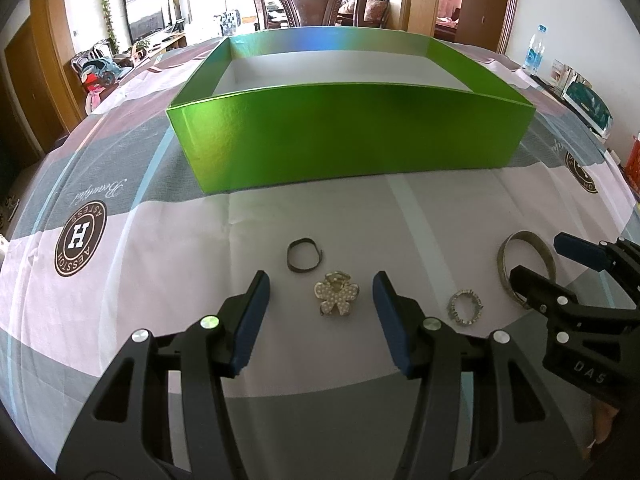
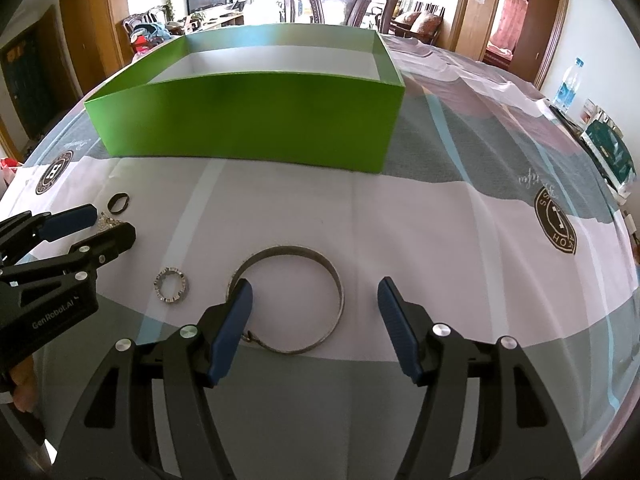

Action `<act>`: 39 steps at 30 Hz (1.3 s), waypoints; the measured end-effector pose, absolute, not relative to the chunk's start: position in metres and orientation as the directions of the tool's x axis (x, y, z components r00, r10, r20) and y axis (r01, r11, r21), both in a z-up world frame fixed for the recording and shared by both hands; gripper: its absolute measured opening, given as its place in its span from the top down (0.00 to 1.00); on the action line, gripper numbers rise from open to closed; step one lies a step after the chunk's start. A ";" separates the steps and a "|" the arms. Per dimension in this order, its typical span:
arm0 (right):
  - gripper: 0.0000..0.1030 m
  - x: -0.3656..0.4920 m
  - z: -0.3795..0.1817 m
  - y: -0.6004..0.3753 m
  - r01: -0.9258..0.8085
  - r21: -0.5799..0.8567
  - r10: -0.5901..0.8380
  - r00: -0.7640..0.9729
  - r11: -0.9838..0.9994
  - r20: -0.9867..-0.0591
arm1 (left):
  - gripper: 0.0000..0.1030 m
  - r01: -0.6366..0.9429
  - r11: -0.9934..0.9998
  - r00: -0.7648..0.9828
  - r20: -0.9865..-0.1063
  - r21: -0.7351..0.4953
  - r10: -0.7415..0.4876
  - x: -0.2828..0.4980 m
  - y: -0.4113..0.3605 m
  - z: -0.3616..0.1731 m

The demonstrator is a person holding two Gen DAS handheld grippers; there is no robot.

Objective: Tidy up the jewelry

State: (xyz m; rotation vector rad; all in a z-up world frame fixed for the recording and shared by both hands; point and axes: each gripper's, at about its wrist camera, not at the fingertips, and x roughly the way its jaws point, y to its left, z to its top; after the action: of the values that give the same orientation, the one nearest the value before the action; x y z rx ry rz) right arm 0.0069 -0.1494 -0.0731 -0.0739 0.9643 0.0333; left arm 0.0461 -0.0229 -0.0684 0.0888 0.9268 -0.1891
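An open green box (image 1: 348,132) with a white inside stands on the table ahead; it also shows in the right wrist view (image 2: 248,124). My left gripper (image 1: 320,292) is open, with a pearl flower clip (image 1: 337,294) lying between its fingertips. A dark ring (image 1: 305,254) lies just beyond it. A small silver ring (image 1: 465,307) and a large silver bangle (image 1: 526,264) lie to the right. My right gripper (image 2: 316,300) is open over the bangle (image 2: 332,276), its left finger inside the hoop. The small silver ring (image 2: 172,286) and dark ring (image 2: 119,203) lie left of it.
The table wears a patterned cloth (image 1: 132,264) with round logo prints. A carved wooden chair (image 1: 312,0) stands behind the box. A water bottle (image 2: 568,84) and packages (image 2: 612,152) sit at the table's right edge.
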 end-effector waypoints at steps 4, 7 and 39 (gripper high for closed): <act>0.38 0.006 -0.073 -0.149 -0.059 -0.044 -0.002 0.571 0.997 -0.821 | 0.51 0.197 0.980 0.586 -0.801 -0.005 -0.122 0.046 -0.023 -0.068; 0.38 0.006 -0.073 -0.150 -0.058 -0.040 0.000 0.571 0.998 -0.821 | 0.61 0.194 0.981 0.588 -0.799 -0.008 -0.122 0.045 -0.020 -0.068; 0.54 0.008 -0.073 -0.148 -0.090 -0.003 0.050 0.577 0.996 -0.815 | 0.79 0.176 0.984 0.594 -0.796 -0.011 -0.115 0.038 -0.007 -0.066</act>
State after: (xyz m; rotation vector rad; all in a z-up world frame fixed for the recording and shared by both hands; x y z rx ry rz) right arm 0.0081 -0.1479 -0.0728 -0.0462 0.9521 0.0820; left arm 0.0378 -0.0071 -0.0660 0.0709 0.9194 -0.1693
